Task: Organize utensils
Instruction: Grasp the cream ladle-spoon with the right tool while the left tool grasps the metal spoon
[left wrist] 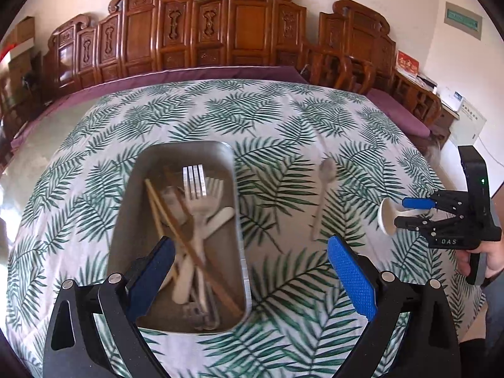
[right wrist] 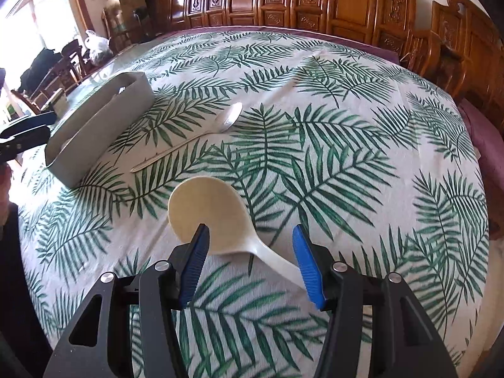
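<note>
A grey tray [left wrist: 126, 220] on the leaf-print cloth holds forks, chopsticks and white utensils [left wrist: 195, 220]; it also shows in the right wrist view [right wrist: 104, 119]. A slim metal spoon [left wrist: 324, 195] lies on the cloth right of the tray, also in the right wrist view [right wrist: 201, 135]. A large cream spoon [right wrist: 217, 217] lies between the open fingers of my right gripper [right wrist: 250, 264], its handle running under the right finger; it shows from the side in the left wrist view [left wrist: 389, 217]. My left gripper [left wrist: 250, 280] is open and empty, hovering over the tray's near right side.
Carved wooden chairs [left wrist: 239, 22] line the table's far side, with a purple cushion [left wrist: 400, 113] behind the cloth. A person's hand [left wrist: 482, 258] holds the right gripper at the table's right edge. More chairs and a window stand at the left [right wrist: 47, 56].
</note>
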Motion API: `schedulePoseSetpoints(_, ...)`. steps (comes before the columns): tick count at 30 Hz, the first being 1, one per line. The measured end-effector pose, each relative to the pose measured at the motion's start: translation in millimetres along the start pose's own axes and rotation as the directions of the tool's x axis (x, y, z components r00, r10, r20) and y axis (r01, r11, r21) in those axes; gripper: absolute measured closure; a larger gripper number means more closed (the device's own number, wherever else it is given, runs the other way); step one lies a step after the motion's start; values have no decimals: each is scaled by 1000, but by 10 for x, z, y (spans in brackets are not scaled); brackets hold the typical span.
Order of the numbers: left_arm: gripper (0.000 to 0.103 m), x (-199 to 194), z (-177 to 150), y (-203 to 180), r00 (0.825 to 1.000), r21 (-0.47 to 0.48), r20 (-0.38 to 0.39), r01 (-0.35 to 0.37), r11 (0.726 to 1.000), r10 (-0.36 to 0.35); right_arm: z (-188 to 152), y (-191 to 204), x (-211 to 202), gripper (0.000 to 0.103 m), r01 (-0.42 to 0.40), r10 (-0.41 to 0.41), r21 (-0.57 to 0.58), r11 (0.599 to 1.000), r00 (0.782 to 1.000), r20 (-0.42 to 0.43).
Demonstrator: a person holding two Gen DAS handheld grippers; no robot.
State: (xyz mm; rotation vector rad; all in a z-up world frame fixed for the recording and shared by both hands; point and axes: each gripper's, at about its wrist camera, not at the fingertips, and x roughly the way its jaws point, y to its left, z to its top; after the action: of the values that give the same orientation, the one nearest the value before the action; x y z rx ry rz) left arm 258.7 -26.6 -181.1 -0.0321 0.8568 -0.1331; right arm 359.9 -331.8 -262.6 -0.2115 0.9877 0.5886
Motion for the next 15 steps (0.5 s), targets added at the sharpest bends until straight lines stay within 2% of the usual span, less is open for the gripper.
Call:
schedulePoseSetpoints(6, 9, 134, 89, -212, 1000, -15, -7, 27, 1000, -27, -98, -12, 33, 46, 33, -35, -32, 999, 998, -51)
schedulePoseSetpoints(10, 9, 261, 208, -316, 999, -29, -17, 38, 999, -39, -143, 6, -27, 46, 28, -31, -50, 998, 998, -56)
schedulePoseSetpoints(14, 9, 347, 318, -442, 999, -4, -10, 32, 999, -32, -168, 33, -45, 46, 42, -46, -74, 996, 997, -60)
schedulePoseSetpoints(15, 9, 379, 343, -468, 999, -1, -12, 33, 999, -33, -176, 24, -40, 49, 44, -48, -75, 996, 997, -62)
